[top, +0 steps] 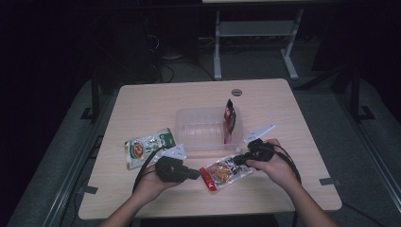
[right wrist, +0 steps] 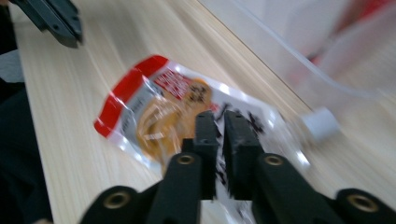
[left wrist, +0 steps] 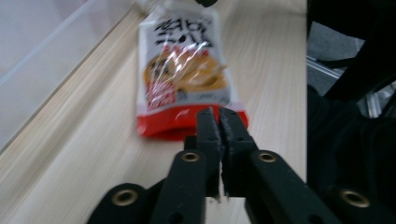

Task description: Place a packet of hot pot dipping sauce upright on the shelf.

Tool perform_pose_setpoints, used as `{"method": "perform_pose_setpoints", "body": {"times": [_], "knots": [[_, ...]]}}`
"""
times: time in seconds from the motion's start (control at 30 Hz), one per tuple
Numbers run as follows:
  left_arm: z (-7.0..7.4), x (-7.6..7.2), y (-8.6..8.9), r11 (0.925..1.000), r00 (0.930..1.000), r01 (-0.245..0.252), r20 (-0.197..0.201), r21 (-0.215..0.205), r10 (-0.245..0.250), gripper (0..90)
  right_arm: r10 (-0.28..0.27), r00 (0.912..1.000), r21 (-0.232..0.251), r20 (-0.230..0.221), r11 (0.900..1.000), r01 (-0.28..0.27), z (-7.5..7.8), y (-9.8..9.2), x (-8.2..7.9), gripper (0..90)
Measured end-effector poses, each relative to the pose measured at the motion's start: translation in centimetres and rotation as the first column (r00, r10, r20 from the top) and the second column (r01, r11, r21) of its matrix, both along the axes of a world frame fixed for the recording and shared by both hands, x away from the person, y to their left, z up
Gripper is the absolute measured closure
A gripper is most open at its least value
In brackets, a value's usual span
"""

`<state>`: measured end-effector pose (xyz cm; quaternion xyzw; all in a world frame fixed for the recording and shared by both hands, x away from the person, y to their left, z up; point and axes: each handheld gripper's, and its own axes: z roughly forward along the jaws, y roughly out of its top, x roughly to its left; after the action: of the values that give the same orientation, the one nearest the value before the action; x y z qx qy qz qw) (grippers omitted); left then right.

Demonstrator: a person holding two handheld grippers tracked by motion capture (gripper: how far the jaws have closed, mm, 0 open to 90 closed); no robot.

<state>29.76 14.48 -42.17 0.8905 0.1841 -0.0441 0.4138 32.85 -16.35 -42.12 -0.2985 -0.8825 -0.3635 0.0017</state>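
A clear snack packet point(top: 226, 171) with a red end strip and black print lies flat on the wooden table point(top: 156, 101), between my two grippers. My left gripper point(top: 197, 174) points at its red end, jaws shut with nothing in them. In the left gripper view the tips point(left wrist: 218, 112) hover just short of the packet point(left wrist: 182, 70). My right gripper point(top: 238, 159) is at the packet's other end. In the right gripper view its jaws point(right wrist: 218, 114) stand a narrow slit apart above the printed end of the packet point(right wrist: 159, 107), pinching nothing. The left gripper point(right wrist: 60, 21) shows at top left, clear of the red strip.
A clear plastic tub point(top: 198, 137) stands mid-table with a red packet point(top: 230, 120) upright in its right end. A green snack packet point(top: 146, 146) lies left of the tub. The table's front edge is close behind both hands. A metal desk frame point(top: 255, 42) stands beyond the table.
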Motion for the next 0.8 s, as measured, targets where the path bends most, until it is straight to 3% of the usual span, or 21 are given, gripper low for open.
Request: {"method": "perform_pose_setpoints", "body": {"times": [0.37,0.63,0.8], "knots": [[-0.7,1.5,-4.7,0.9986,0.9996,0.027,0.009,0.045,-0.028,89.7,-0.117,0.9931,0.001,0.009,0.993,0.117,-0.3,-4.3,-0.7,66.0],[-2.3,2.7,-7.9,0.9937,0.9989,0.041,0.018,0.104,-0.043,89.6,-0.125,0.9921,0.004,0.015,0.992,0.125,-0.4,-4.6,-0.3,63.6],[-3.3,2.7,-8.8,0.9841,0.9984,0.042,0.03,0.173,-0.048,89.8,-0.128,0.9917,0.006,0.015,0.992,0.128,-0.5,-4.7,-0.3,62.1]]}}
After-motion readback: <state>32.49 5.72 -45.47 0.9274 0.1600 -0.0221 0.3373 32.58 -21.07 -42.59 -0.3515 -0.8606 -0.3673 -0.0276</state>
